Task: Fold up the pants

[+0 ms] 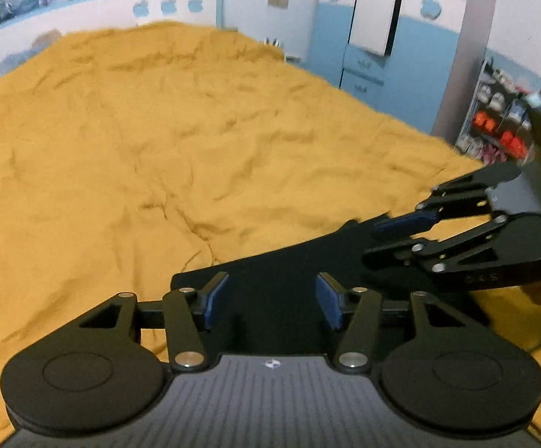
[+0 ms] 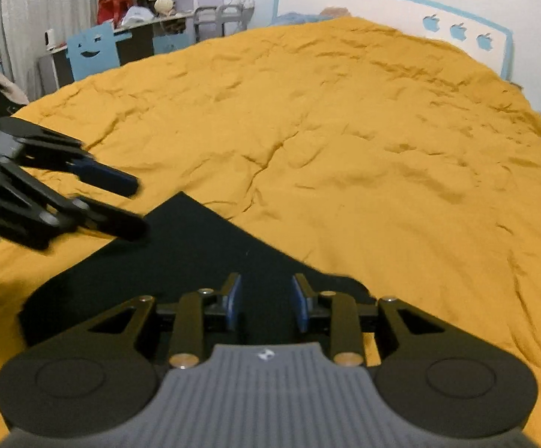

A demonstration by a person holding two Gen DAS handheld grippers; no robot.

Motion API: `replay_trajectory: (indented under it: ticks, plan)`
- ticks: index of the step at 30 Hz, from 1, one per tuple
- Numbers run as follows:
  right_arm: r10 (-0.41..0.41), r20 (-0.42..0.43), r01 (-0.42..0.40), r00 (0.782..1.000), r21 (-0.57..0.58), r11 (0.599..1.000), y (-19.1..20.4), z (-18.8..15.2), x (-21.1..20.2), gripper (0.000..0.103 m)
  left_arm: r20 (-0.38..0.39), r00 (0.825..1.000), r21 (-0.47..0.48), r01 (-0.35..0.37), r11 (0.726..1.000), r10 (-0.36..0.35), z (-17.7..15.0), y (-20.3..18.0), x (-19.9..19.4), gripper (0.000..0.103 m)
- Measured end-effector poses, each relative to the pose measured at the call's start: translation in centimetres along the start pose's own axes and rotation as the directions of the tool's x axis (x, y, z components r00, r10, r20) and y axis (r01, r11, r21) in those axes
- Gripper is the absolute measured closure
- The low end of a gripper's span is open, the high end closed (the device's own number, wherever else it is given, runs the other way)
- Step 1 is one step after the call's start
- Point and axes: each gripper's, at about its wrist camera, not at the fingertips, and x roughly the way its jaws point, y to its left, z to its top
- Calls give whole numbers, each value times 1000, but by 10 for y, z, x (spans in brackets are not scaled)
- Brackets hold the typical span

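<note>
the black pants (image 2: 181, 246) lie flat in a folded stack on the wrinkled mustard-yellow bedspread (image 2: 345, 130), at its near edge. the left gripper (image 1: 272, 300) hovers over the pants with jaws apart, nothing between them. the right gripper (image 2: 266, 304) sits over the same garment, jaws also apart and empty.

Black pants (image 2: 196, 246), folded flat, lie on bed's near edge w/ corner pointing away.
</note>
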Motion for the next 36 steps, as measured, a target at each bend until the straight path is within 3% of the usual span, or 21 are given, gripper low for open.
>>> replay_trajectory:
  ticks: [3,5,7,9,12,14,17,19,23,26,30,36]
  plan:
    - [-22,-56,23,998,18,1000,-18,-5,13,78,-95,995,-11,-35,999,34,-14,20,24,42]
    - [-43,-68,47,997,55,997,-36,-14,9,78,-83,996,-59,-23,998,18,-23,37,14,41]
    - [-59,-63,66,996,121,990,-57,-21,-6,76,-88,995,-125,-62,990,51,-26,55,1,41]
    - [-23,-41,31,999,201,979,-74,-27,-23,73,-77,994,-166,-84,983,72,-28,70,-18,41]
    - [96,-31,-76,995,384,920,-97,-41,-40,63,-76,997,-268,-34,963,14,-34,94,-44,41]
    - [201,-23,-162,979,505,848,-107,-56,-46,53,-84,994,-356,39,934,-74,-38,106,-52,37]
    - [304,-6,-233,953,628,743,-120,-74,-46,47,-85,976,-460,141,877,-201,-45,117,-53,29]
    - [348,-5,-251,938,684,685,-126,-86,-42,47,-68,966,-530,177,829,-250,-50,124,-47,27]
    - [409,2,-275,913,742,611,-124,-97,-27,47,-30,943,-635,238,735,-332,-61,134,-27,27]
    - [438,13,-298,899,750,591,-121,-98,-16,45,-25,927,-665,263,699,-373,-67,134,-12,27]
    - [481,18,-329,877,752,572,-120,-97,0,44,-42,913,-670,275,689,-405,-72,128,4,26]
    - [533,18,-368,846,744,558,-111,-92,27,44,-19,874,-672,348,653,-486,-74,122,22,21]
